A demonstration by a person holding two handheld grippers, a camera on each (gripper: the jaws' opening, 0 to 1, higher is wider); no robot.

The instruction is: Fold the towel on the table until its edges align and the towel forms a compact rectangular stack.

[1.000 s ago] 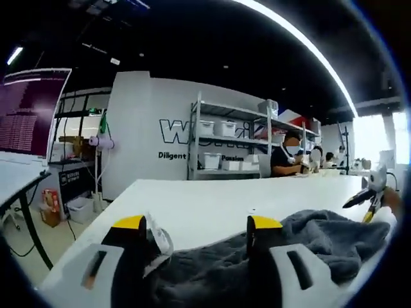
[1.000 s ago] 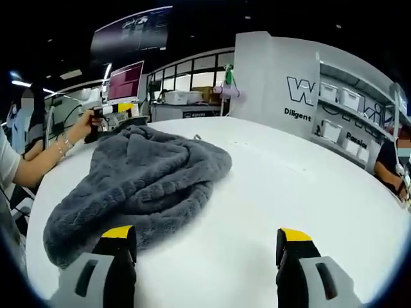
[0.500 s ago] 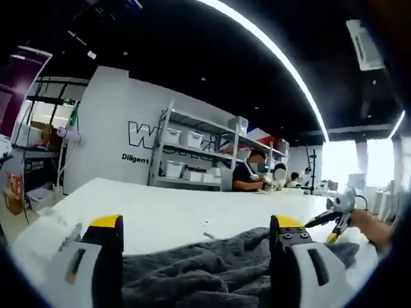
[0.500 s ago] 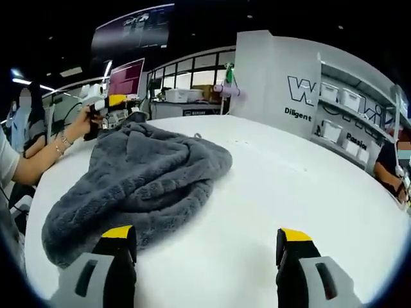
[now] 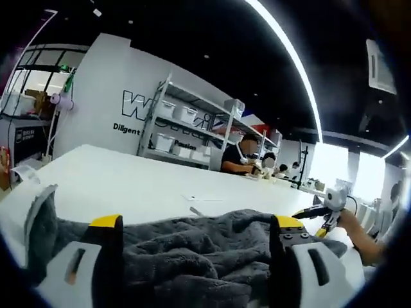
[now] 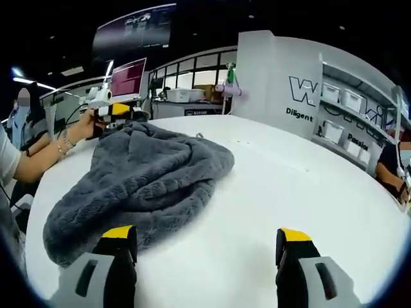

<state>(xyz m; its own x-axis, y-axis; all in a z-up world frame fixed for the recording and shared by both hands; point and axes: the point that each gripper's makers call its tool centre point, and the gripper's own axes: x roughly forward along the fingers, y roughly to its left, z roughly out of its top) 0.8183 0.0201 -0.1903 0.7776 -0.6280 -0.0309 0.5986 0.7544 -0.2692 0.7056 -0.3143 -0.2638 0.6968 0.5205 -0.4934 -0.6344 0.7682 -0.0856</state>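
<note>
My left gripper (image 5: 196, 231) gapes over the crumpled towel (image 6: 138, 183), heaped near the table's (image 6: 289, 192) left edge, hunting a corner; my right gripper (image 6: 209, 240) waits, jaws apart, empty.

white wall (image 6: 270, 77): big "W…" logo, cut off by shelving
below logo: "Diligent", rest unreadable

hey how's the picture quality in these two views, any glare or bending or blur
Left gripper view: the ceiling light strip bows into an arc and the windows blow out white. Right gripper view: evenly lit, the grey towel sharp, the table edge curved by the fisheye.
</note>
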